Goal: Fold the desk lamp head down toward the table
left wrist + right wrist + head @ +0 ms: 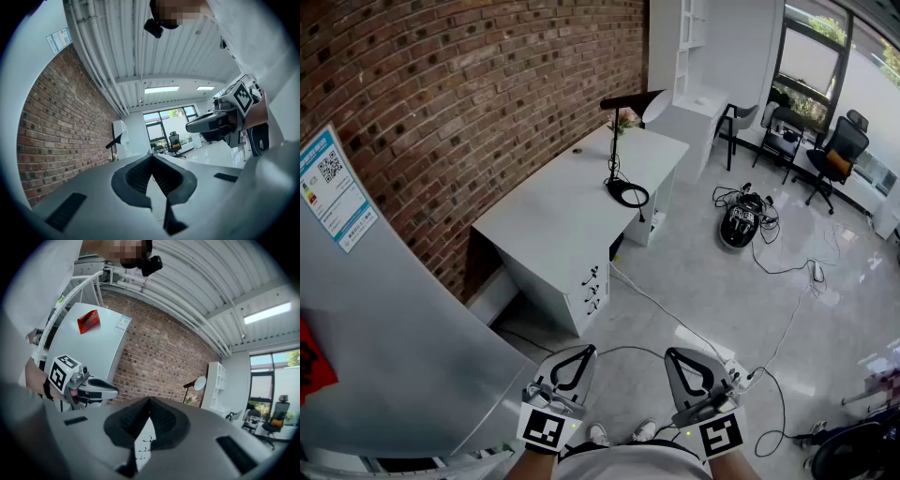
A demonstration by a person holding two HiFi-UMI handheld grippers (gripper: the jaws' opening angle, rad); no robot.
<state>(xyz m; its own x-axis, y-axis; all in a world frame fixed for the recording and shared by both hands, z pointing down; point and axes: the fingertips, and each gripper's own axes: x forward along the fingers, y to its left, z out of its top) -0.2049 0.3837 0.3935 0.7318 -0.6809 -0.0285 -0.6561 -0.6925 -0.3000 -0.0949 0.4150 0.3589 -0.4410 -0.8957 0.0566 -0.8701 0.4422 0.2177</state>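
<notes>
Left gripper (584, 350) and right gripper (673, 353) are pointing level, jaws sitting closed and empty. Desk lamp (628, 194) is standing on the white surface (553, 211) at 12 o'clock, well apart. Lamp head (630, 100) is lying 9-to-3 atop the upright stem. Neither gripper is looking nearer.

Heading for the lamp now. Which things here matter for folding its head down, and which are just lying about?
For the job: desk lamp; white desk it stands on; left gripper and right gripper, both shut and empty.

Lying about: floor cables; black gadget on the floor; office chairs; white shelf.
</notes>
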